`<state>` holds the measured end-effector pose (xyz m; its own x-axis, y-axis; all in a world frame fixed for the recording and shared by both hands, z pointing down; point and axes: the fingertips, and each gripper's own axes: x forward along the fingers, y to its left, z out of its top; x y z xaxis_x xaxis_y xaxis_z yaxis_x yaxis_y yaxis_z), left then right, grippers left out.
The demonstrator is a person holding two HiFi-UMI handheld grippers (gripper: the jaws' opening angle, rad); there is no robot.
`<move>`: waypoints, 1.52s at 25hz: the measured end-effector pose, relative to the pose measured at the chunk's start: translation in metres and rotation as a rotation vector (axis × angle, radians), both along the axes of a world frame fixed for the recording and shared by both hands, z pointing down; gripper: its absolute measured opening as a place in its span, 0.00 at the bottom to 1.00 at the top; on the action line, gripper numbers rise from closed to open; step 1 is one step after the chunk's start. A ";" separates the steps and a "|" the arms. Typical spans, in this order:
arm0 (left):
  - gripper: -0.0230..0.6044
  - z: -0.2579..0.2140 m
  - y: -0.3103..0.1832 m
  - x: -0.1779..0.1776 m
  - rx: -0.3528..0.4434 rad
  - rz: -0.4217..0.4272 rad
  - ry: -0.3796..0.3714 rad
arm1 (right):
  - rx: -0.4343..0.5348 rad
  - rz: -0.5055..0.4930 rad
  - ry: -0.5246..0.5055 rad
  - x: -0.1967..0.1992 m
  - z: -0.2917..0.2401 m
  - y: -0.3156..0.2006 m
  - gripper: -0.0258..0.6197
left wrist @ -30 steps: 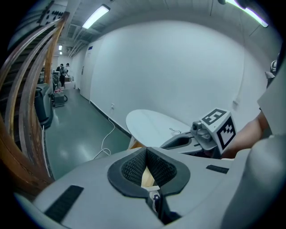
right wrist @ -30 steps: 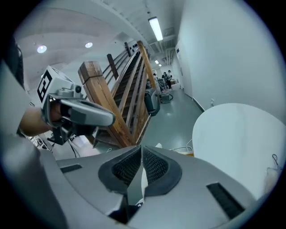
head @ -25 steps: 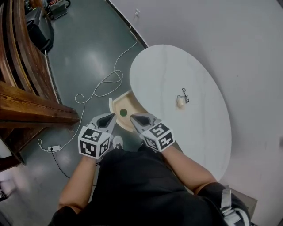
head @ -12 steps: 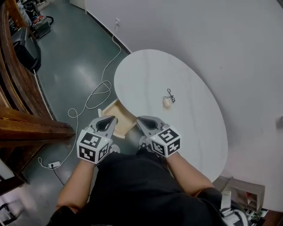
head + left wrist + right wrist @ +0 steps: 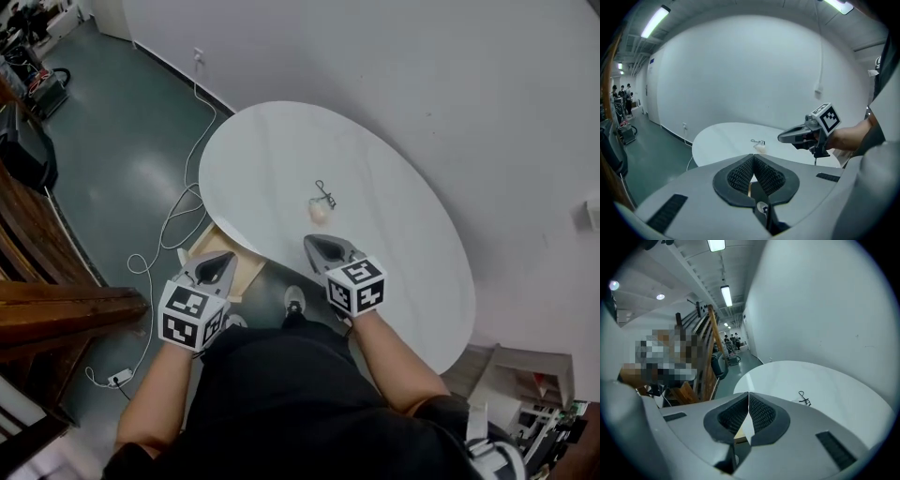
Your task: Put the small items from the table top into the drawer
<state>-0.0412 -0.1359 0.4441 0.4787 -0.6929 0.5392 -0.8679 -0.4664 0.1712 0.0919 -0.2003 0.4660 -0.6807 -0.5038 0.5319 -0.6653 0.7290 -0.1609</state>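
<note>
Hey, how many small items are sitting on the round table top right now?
2: a cream lump near the middle of the table, and a black wiry object right beside it. Nothing on the top seems hidden.

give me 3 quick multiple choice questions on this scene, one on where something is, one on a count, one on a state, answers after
1. Where does the small cream item lie?
A. on the floor
B. on the white table, beside the black clip
C. on a shelf

2. How many small items lie on the table top?
A. none
B. two
C. five

3. What state is the wooden drawer in?
A. pulled open
B. shut flush
C. taken out and set on the table top

Answers:
1 B: the head view shows it next to the clip, near the table's middle.
2 B: only the cream item and the clip lie there.
3 A: it juts out from under the table's edge.
</note>
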 end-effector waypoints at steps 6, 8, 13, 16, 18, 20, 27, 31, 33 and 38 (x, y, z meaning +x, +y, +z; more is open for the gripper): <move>0.06 0.003 -0.014 0.017 -0.019 0.016 -0.022 | 0.012 0.080 0.092 0.040 0.025 -0.034 0.06; 0.06 0.004 -0.018 0.021 -0.021 0.011 -0.028 | 0.005 0.094 0.114 0.050 0.037 -0.045 0.09; 0.06 0.010 -0.024 0.022 -0.044 -0.014 -0.046 | -0.022 0.114 0.144 0.063 0.064 -0.068 0.19; 0.06 0.016 -0.023 0.021 -0.069 -0.027 -0.063 | -0.037 0.127 0.155 0.069 0.075 -0.079 0.21; 0.06 0.020 -0.022 0.019 -0.081 -0.047 -0.067 | -0.050 0.130 0.165 0.071 0.084 -0.086 0.22; 0.06 0.022 -0.024 0.017 -0.086 -0.073 -0.066 | -0.068 0.126 0.178 0.073 0.094 -0.094 0.23; 0.06 0.021 -0.028 0.016 -0.086 -0.130 -0.063 | -0.135 0.101 0.205 0.068 0.122 -0.113 0.29; 0.06 0.020 -0.026 0.010 -0.093 -0.164 -0.066 | -0.163 0.082 0.230 0.065 0.134 -0.114 0.31; 0.06 0.021 -0.024 0.007 -0.098 -0.178 -0.068 | -0.173 0.076 0.240 0.064 0.140 -0.115 0.31; 0.06 0.022 -0.020 0.001 -0.105 -0.199 -0.068 | -0.203 0.089 0.240 0.064 0.149 -0.116 0.31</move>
